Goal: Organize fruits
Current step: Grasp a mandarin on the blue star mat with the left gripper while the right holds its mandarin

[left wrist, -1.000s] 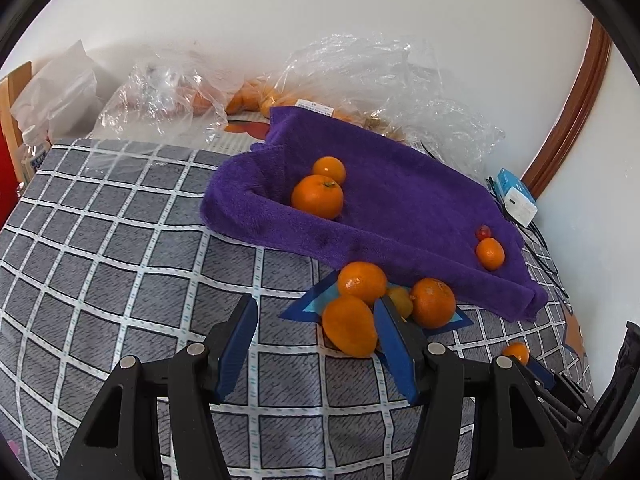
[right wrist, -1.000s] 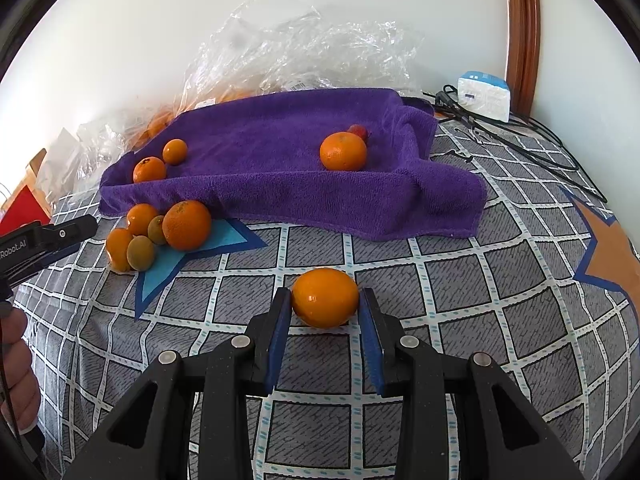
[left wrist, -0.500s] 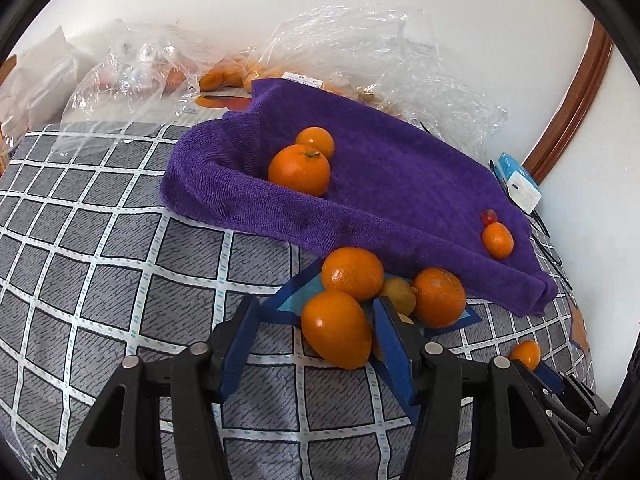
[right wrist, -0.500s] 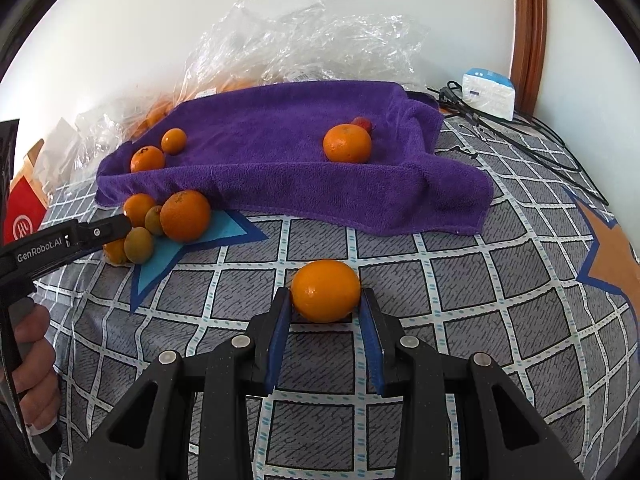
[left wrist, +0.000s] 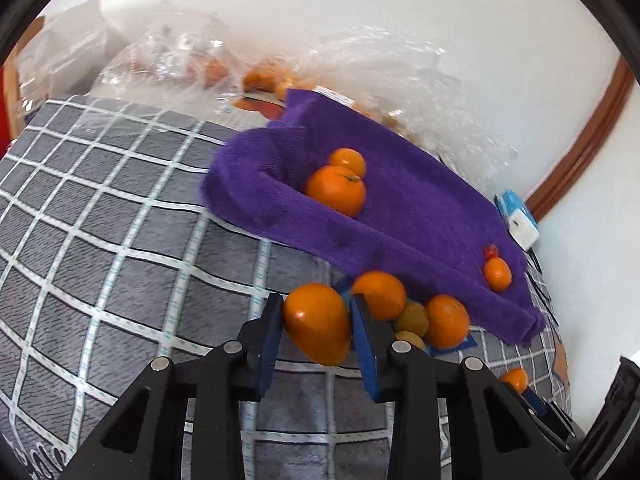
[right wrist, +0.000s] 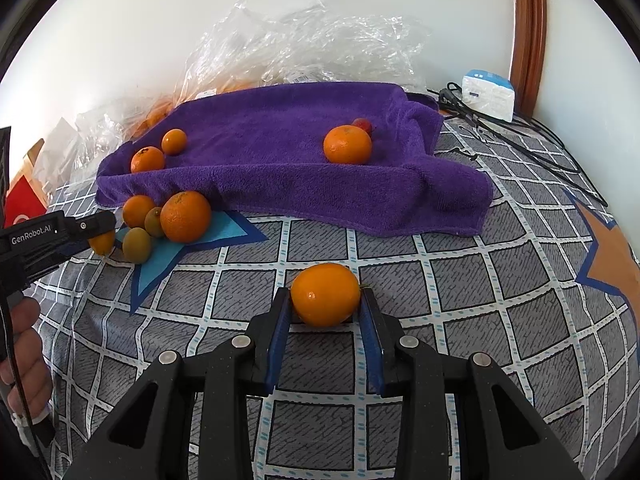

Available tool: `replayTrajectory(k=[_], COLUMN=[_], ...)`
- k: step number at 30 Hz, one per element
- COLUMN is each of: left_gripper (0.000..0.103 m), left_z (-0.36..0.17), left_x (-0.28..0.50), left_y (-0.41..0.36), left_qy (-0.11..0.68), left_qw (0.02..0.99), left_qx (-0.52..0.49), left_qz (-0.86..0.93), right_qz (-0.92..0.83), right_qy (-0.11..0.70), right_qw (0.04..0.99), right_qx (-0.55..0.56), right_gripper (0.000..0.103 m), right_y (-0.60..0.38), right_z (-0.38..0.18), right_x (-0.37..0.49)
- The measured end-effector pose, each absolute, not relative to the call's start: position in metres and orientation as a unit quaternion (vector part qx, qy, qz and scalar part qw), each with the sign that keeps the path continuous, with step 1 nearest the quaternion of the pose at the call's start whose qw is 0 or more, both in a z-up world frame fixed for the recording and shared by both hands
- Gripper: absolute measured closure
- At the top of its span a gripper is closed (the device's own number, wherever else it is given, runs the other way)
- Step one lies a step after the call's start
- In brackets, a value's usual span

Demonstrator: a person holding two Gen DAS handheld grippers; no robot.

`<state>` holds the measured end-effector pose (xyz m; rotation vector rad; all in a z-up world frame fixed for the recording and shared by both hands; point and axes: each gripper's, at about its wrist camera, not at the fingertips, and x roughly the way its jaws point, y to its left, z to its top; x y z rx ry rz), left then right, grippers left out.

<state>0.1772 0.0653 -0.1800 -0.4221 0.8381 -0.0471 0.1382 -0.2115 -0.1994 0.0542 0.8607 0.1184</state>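
My left gripper (left wrist: pixel 316 314) is shut on an orange (left wrist: pixel 318 322) at the edge of a small fruit pile (left wrist: pixel 416 312) of oranges and greenish fruits, in front of the purple towel (left wrist: pixel 400 216). My right gripper (right wrist: pixel 325 304) is shut on another orange (right wrist: pixel 325 294) on the checked cloth, in front of the towel (right wrist: pixel 280 160). The towel holds two oranges (right wrist: pixel 148 159) at its left end and one orange (right wrist: pixel 347 145) with a small red fruit (right wrist: pixel 362 124) at its right. The left gripper (right wrist: pixel 98 228) shows in the right wrist view by the pile (right wrist: pixel 176 216).
Clear plastic bags (right wrist: pixel 304 44) with more fruit lie behind the towel against the wall. A white and blue box (right wrist: pixel 488 94) and black cables (right wrist: pixel 520 136) sit at the back right. A red box (right wrist: pixel 24 204) stands at the far left.
My left gripper has moved in on the pile and shut on the nearest orange. My right gripper still holds its orange in about the same place.
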Motion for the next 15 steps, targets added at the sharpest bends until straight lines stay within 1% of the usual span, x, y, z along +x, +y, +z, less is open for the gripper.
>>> replayTrajectory(k=[15], left_gripper=[0.071], left_z=[-0.1852], left_x=[0.1785], left_y=[0.0680], left_qy=[0.403], left_qw=[0.891], left_qx=[-0.208], left_qz=[-0.019], right_qz=[0.056], right_qy=[0.413], right_qw=[0.908], right_qx=[0.045], right_gripper=[0.069], right_y=[-0.2136], right_z=[-0.1981], right_x=[0.1373])
